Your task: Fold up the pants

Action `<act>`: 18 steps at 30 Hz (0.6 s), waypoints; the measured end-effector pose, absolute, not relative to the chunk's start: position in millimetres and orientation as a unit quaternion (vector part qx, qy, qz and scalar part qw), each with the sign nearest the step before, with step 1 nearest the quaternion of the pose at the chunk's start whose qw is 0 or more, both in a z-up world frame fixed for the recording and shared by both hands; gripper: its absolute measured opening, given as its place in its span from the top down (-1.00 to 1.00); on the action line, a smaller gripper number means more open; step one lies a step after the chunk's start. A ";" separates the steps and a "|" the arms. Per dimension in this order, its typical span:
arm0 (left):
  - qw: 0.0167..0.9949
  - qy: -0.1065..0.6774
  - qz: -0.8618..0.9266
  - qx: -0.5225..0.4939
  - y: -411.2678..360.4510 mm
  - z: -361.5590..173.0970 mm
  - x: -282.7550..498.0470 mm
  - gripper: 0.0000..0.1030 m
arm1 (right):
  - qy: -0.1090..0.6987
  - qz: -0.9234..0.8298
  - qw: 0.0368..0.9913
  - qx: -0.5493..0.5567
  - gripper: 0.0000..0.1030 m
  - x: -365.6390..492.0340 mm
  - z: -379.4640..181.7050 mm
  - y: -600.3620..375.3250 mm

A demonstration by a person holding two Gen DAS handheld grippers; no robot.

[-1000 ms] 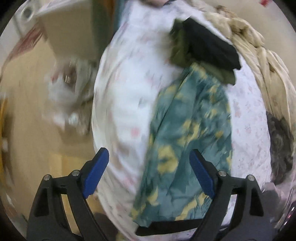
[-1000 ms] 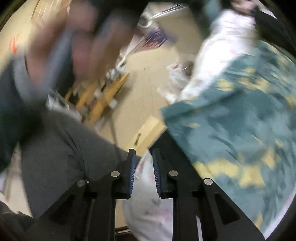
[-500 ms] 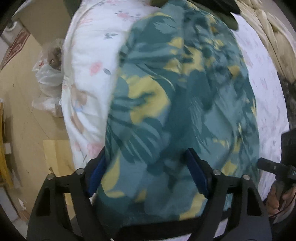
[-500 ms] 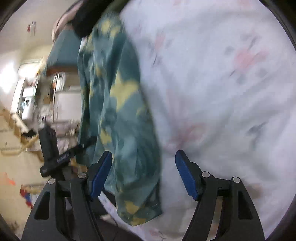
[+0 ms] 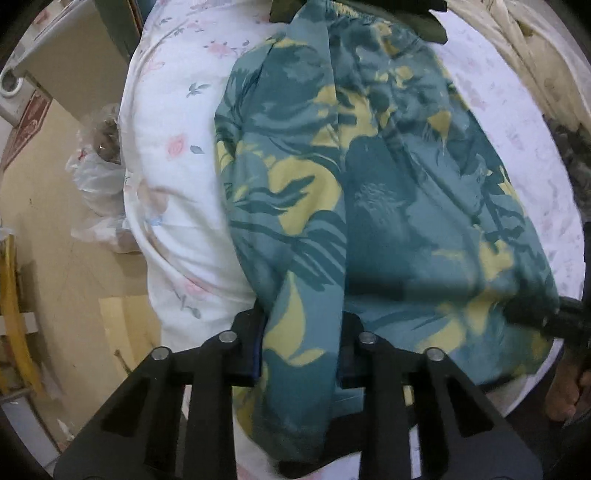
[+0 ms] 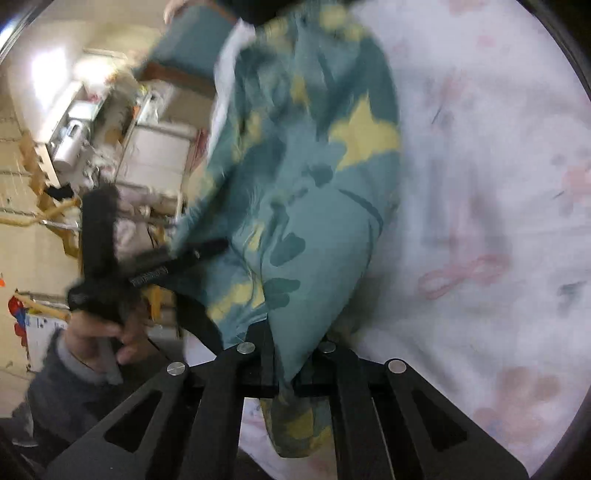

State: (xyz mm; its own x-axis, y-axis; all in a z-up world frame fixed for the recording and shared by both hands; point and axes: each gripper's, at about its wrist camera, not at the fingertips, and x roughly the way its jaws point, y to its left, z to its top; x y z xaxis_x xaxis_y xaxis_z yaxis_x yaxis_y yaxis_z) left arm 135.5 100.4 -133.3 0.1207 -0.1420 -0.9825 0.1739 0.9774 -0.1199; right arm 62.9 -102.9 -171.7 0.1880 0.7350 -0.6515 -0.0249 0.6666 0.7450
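The pants (image 5: pixel 369 177) are teal with yellow leaf print and lie lengthwise on a white floral bed sheet (image 5: pixel 173 155). My left gripper (image 5: pixel 301 339) is shut on the near hem at its left corner, with cloth bunched between the pads. My right gripper (image 6: pixel 291 354) is shut on the other hem corner of the pants (image 6: pixel 306 184), lifted slightly off the sheet (image 6: pixel 480 184). The left gripper and the hand holding it show in the right wrist view (image 6: pixel 107 266). The right gripper's body shows at the right edge of the left wrist view (image 5: pixel 569 317).
Dark clothes (image 5: pixel 369 7) lie at the far end of the pants. A cream quilt (image 5: pixel 517 55) runs along the bed's right side. A plastic bag (image 5: pixel 99 177) sits on the floor left of the bed. Shelves and furniture (image 6: pixel 147 140) stand beyond the bed.
Both grippers were open half a second ago over the hem. Both have closed on the hem corners, and the cloth is gathered and slightly raised.
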 end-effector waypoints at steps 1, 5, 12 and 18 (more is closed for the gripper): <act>0.745 0.659 -0.109 -0.001 100.3 -135.0 134.8 0.26 | 0.588 0.259 0.703 0.305 0.92 65.0 -176.6 -106.8; 0.737 0.668 -0.108 -0.009 100.5 -142.7 143.5 0.05 | 0.612 0.251 0.676 0.324 0.92 64.6 -197.3 -104.9; 0.752 0.649 -0.115 0.023 87.5 -149.1 142.7 0.80 | 0.628 0.239 0.662 0.333 0.81 63.8 -213.1 -99.7; 0.758 0.630 -0.150 0.076 62.6 -133.5 123.8 0.97 | 0.624 0.232 0.673 0.321 0.81 67.8 -211.3 -90.8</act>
State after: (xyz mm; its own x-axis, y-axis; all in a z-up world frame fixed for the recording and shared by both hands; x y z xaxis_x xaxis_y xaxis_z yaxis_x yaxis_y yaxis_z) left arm 123.8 62.6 -133.5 0.1614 -0.1326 -0.9780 0.3237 0.9432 -0.0745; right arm 67.8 -90.8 -211.3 0.1132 0.7135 -0.6914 0.0882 0.6859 0.7223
